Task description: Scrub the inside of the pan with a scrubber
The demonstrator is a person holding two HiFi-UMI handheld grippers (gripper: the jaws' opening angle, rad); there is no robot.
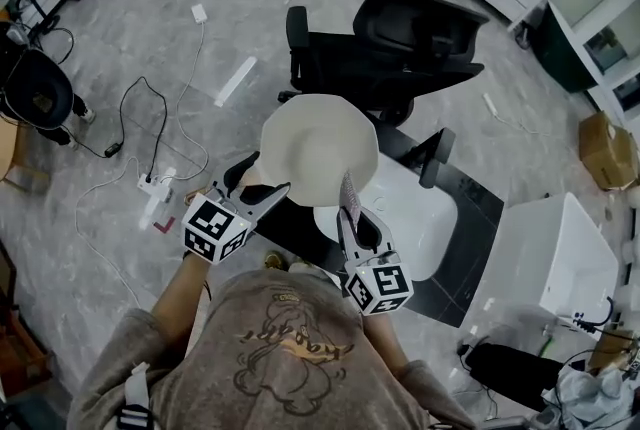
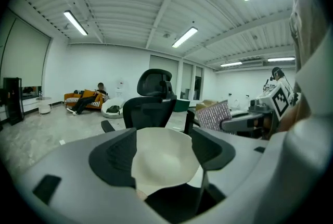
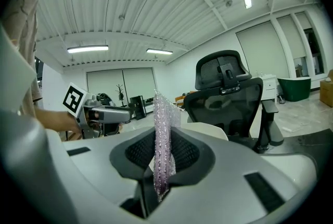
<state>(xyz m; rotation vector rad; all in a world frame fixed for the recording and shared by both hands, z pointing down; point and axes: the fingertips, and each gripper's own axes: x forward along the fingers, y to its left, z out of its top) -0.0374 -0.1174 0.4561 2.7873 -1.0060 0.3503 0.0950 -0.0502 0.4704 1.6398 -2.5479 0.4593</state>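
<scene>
Clamping the cream pan [image 1: 320,143] between my left gripper's [image 1: 262,180] wide-set jaws, I am pinching the glittery scrubber [image 3: 162,139] upright between my right gripper's [image 1: 355,218] nearly closed jaws.

Black office chair [image 1: 385,48] near white basin [image 1: 420,218], floor cables [image 1: 163,123] — power strip [image 1: 155,185], cardboard box [image 1: 605,150]

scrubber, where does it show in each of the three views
Head view: scrubber at centre, sticking up from the right gripper, at the pan's lower right edge.
Left gripper view: scrubber right of centre, right of the black office chair.
Right gripper view: scrubber upright at centre, pinched between the jaws.
Shared landmark: the black office chair, beyond it in all three.
</scene>
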